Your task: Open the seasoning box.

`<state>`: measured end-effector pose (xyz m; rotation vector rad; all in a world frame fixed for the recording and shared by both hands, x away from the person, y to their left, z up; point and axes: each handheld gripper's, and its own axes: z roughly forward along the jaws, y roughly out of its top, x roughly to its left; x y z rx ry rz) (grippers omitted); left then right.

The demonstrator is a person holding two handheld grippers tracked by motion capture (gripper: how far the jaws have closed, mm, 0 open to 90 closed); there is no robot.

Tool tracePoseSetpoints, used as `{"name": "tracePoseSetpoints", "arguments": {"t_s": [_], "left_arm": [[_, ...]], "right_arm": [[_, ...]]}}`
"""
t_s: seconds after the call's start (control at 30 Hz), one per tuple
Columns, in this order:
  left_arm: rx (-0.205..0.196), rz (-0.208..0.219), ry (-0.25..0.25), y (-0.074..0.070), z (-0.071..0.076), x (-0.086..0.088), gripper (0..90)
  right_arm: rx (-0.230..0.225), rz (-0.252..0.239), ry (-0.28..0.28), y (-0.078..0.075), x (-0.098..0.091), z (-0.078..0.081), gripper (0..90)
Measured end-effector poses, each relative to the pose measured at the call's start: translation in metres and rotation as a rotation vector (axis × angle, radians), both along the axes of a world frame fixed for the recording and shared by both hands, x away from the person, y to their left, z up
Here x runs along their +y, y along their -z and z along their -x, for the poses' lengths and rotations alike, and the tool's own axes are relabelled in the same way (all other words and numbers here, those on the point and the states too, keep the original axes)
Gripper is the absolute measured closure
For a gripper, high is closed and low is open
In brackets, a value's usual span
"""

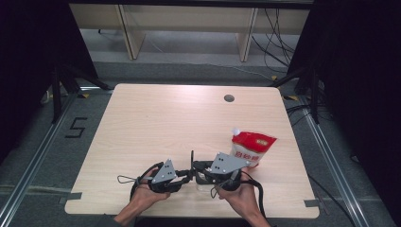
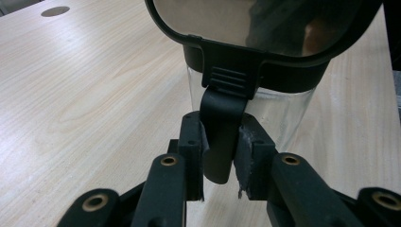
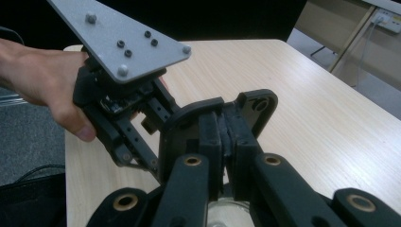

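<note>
High view: taking the clear jar (image 1: 204, 182) near the table's (image 1: 156, 123) front edge as the landmark, the left gripper (image 1: 178, 181) lies just left of it, the right gripper (image 1: 201, 166) just above and right of it, and a red-and-white pouch (image 1: 252, 147) stands farther right, apart from it. Left gripper view has that gripper's jaws clamped on the black latch tab (image 2: 221, 142) hanging from the jar's black lid (image 2: 257, 71). Right gripper view has its jaws pressed together on the lid's raised rim (image 3: 215, 111), with the left hand (image 3: 45, 82) beyond.
</note>
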<state>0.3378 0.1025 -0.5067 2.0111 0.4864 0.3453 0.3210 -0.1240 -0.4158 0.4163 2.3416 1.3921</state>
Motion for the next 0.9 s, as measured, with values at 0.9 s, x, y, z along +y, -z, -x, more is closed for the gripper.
{"name": "tracePoseSetpoints", "arguments": {"t_s": [0.9], "left_arm": [[0.029,-0.004,-0.023,-0.001,0.001,-0.001,73.9]], "right_arm": [[0.012,-0.011,-0.023,0.003,0.016,-0.003,86.2]]}}
